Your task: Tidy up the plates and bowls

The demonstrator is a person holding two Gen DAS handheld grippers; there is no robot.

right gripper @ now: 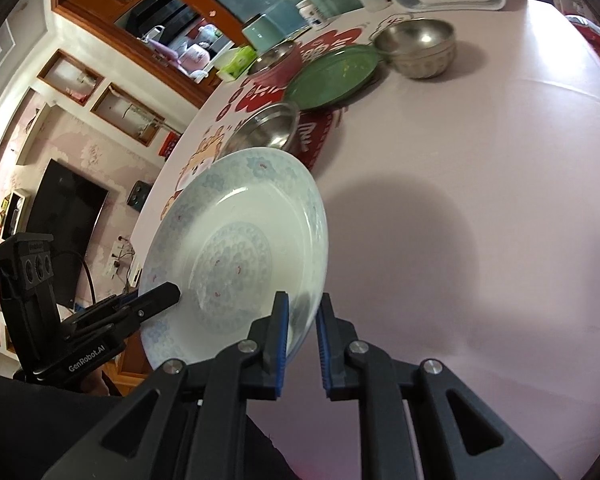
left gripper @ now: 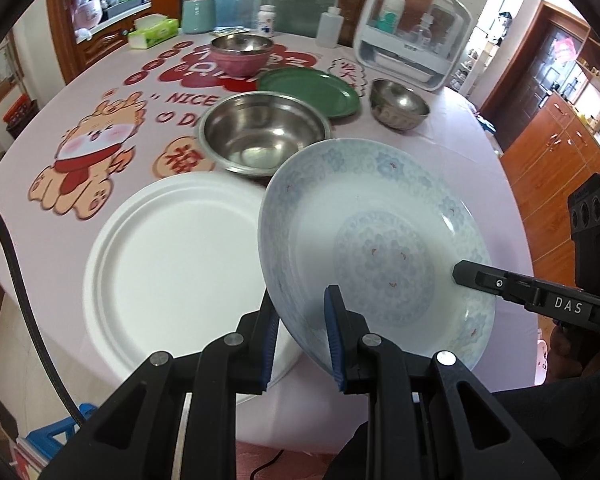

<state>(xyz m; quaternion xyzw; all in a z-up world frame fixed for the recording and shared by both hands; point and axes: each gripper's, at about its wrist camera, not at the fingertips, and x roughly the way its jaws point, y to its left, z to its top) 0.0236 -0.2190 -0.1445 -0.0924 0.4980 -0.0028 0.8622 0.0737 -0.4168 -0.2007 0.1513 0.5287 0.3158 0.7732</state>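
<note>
Porcelain plate [left gripper: 380, 240] w/ blue floral pattern held tilted above table [left gripper: 452, 128], just beside white disposable plate [left gripper: 172, 264]. Left gripper [left gripper: 302, 340] clamped on near rim; right gripper [right gripper: 302, 336] clamped on opposite rim. Still scattered: large steel bowl [left gripper: 264, 136], green plate [left gripper: 312, 88], small steel bowl [left gripper: 398, 104], pink bowl w/ steel liner [left gripper: 242, 54]. Nothing stacked yet, so prob early; plates & bowls left to group.
</note>
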